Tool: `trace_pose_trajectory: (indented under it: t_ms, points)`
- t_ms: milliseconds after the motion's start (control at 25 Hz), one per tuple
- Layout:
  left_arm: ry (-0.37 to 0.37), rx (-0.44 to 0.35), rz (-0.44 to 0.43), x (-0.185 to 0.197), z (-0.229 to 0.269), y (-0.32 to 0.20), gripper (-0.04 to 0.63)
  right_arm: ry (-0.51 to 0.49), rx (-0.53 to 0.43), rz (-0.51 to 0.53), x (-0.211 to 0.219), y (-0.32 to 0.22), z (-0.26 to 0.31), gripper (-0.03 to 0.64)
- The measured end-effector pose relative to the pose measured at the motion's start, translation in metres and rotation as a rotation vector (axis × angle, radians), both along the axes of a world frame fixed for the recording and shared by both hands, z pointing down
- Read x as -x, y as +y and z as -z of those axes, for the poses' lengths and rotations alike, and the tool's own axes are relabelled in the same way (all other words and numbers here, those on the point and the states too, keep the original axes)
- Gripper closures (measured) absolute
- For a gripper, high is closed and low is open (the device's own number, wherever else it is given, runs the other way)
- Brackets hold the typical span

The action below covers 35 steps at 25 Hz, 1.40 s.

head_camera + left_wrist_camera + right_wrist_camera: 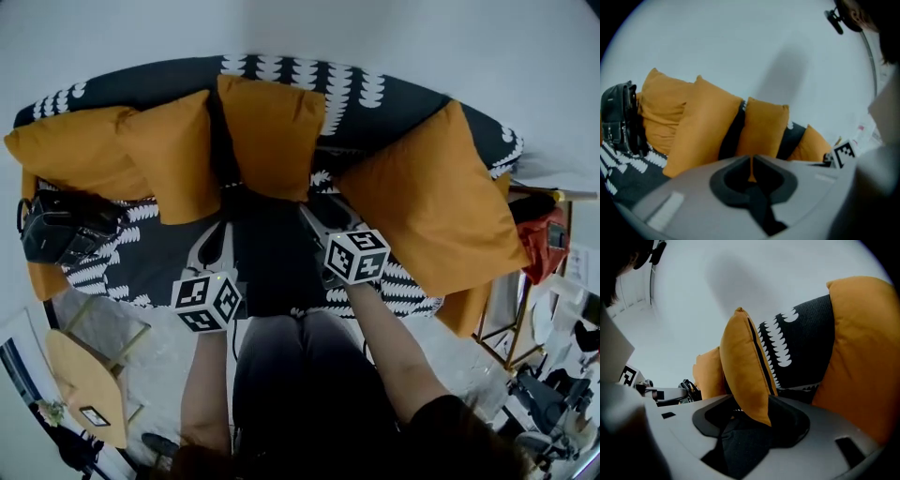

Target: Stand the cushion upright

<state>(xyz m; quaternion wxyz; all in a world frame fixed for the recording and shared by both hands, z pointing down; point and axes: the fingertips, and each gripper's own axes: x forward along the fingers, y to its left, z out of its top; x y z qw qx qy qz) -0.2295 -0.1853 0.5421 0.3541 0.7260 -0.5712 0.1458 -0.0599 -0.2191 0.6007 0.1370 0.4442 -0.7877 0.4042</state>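
An orange cushion (272,131) stands upright against the middle of the back of a black-and-white patterned sofa (159,258). My right gripper (314,214) reaches to its lower right corner. In the right gripper view that corner (757,404) sits between the jaws, and my right gripper (752,411) looks shut on it. My left gripper (217,234) hovers over the seat in front of the cushion, lower left of it. Its jaws (751,161) are shut with nothing between them. The same cushion (761,129) shows straight ahead in the left gripper view.
Two more orange cushions (173,155) (70,150) lean at the left. A large one (436,211) leans at the right. A black bag (61,230) lies on the sofa's left end. A round wooden table (89,389) stands front left, and a red bag (544,239) is on a frame at the right.
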Motion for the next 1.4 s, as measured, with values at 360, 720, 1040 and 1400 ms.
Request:
trace_pose_trajectory:
  t_ms: [360, 720, 1040, 1400]
  points:
    - [0.018, -0.043, 0.046, 0.012, 0.043, 0.022, 0.575, 0.004, -0.065, -0.018, 0.0, 0.011, 0.064, 0.44]
    - [0.03, -0.07, 0.042, 0.013, 0.079, 0.045, 0.578, 0.046, -0.09, -0.034, -0.012, 0.035, 0.11, 0.563]
    - [0.029, -0.085, -0.004, 0.003, 0.11, 0.058, 0.578, 0.018, -0.107, -0.079, -0.018, 0.05, 0.149, 0.619]
    - [0.026, -0.122, -0.031, 0.002, 0.14, 0.069, 0.58, 0.059, -0.152, -0.046, -0.013, 0.063, 0.183, 0.623]
